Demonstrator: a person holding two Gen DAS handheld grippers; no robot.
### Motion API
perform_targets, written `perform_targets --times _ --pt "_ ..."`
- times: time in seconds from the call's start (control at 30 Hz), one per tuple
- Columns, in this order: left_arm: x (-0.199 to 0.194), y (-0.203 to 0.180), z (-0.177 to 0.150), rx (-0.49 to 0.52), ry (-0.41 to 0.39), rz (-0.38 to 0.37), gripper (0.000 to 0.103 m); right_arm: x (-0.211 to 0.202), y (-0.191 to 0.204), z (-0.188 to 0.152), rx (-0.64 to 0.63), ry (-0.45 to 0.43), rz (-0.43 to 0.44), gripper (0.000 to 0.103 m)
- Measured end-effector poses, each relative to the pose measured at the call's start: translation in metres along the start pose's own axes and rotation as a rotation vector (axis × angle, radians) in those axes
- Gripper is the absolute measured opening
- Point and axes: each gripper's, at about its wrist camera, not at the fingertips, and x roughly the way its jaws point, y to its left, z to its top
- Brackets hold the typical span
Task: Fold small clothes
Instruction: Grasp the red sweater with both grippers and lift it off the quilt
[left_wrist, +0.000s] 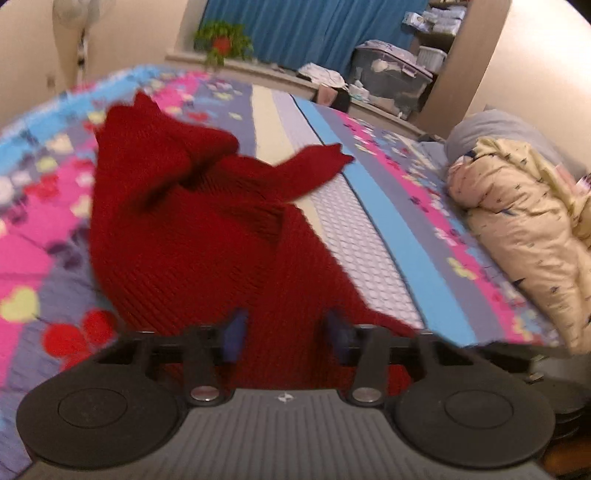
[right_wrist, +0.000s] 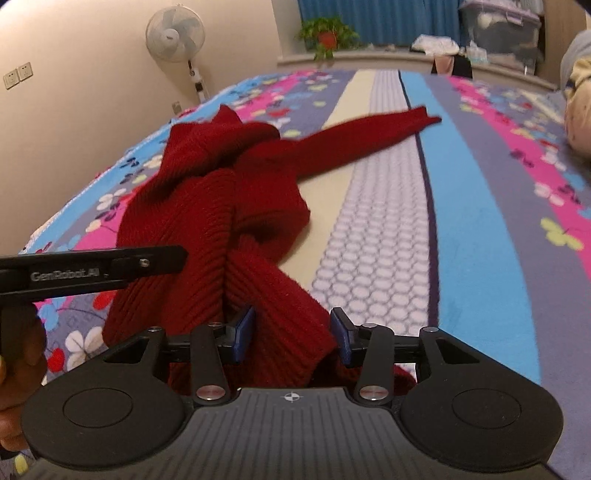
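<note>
Reading "GenRobot.AI" on left hand-held gripper (right_wrist: 92, 273)

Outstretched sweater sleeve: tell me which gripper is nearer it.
Right. The right gripper grips the near hem of the red sweater, with the sleeve ahead to its right; the left gripper sits further left.

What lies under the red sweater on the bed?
The red sweater lies bunched on the patterned bedspread, one sleeve stretched across its pale stripes. Whatever else sits beneath the bunched knit is covered.
</note>
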Motion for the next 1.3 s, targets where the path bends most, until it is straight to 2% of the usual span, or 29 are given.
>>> perform_targets --times 0.03,0.13,0.2,0.3,0.4,0.47,0.53,0.63,0.7,0.77,0.83,0.9,0.97,1.0,1.03,1.07,1.1,1.13,1.2,1.3 --pt "-0.002 0.0 -0.001 -0.003 0.002 -0.021 0.011 0.0 0.0 -0.001 0.003 0.002 0.019 0.013" --pt "-0.033 0.006 0.004 -0.004 -0.028 -0.006 0.01 -0.016 -0.004 0.001 0.027 -0.063 0.042 0.012" --pt "-0.073 0.012 -0.001 -0.017 -0.06 0.012 0.009 -0.035 -0.016 0.004 0.091 -0.115 0.03 0.011" --pt "-0.136 0.028 -0.016 -0.019 -0.098 0.058 0.009 -0.08 -0.049 0.003 0.251 -0.214 -0.019 0.01" --pt "-0.19 0.049 -0.036 -0.027 -0.104 0.086 0.008 -0.122 -0.081 -0.014 0.396 -0.277 -0.031 0.01" --pt "-0.22 0.059 -0.051 -0.026 -0.102 0.09 0.008 -0.155 -0.094 -0.03 0.472 -0.337 -0.088 0.009" --pt "-0.243 0.066 -0.066 -0.023 -0.091 0.087 0.008 -0.181 -0.104 -0.046 0.55 -0.38 -0.106 0.009" --pt "-0.27 0.073 -0.093 -0.013 -0.041 0.086 0.008 -0.219 -0.116 -0.077 0.612 -0.421 -0.214 0.009" --pt "-0.28 0.08 -0.114 -0.02 0.015 0.068 0.008 -0.243 -0.132 -0.103 0.691 -0.405 -0.304 0.009" --pt "-0.284 0.092 -0.135 -0.059 0.083 0.049 0.009 -0.253 -0.147 -0.132 0.771 -0.329 -0.38 0.009" --pt "-0.275 0.103 -0.151 -0.078 0.164 0.055 0.009 -0.238 -0.155 -0.154 0.778 -0.136 -0.383 0.01" --pt "-0.264 0.103 -0.161 -0.025 0.227 0.097 0.01 -0.213 -0.156 -0.172 0.73 0.055 -0.35 0.012" --pt "-0.257 0.102 -0.161 -0.04 0.263 0.09 0.011 -0.213 -0.159 -0.178 0.726 0.058 -0.346 0.016" --pt "-0.258 0.101 -0.159 -0.035 0.244 0.099 0.012 -0.217 -0.159 -0.177 0.698 0.025 -0.371 0.017" --pt "-0.261 0.097 -0.156 -0.015 0.207 0.113 0.016 -0.221 -0.158 -0.175 0.668 -0.005 -0.399 0.028" --pt "-0.265 0.093 -0.152 0.007 0.167 0.121 0.031 -0.224 -0.156 -0.173 0.645 -0.03 -0.419 0.037" --pt "-0.267 0.09 -0.148 0.018 0.136 0.118 0.041 -0.225 -0.159 -0.166 0.63 -0.058 -0.414 0.05" --pt "-0.269 0.086 -0.143 0.029 0.106 0.109 0.043 -0.225 -0.159 -0.164 0.615 -0.074 -0.389 0.053" --pt "-0.266 0.075 -0.131 0.06 0.077 0.096 0.046 -0.216 -0.158 -0.157 0.564 -0.066 -0.329 0.052" --pt "-0.25 0.058 -0.107 0.125 0.054 0.094 0.051 -0.199 -0.144 -0.145 0.458 -0.035 -0.3 0.052"
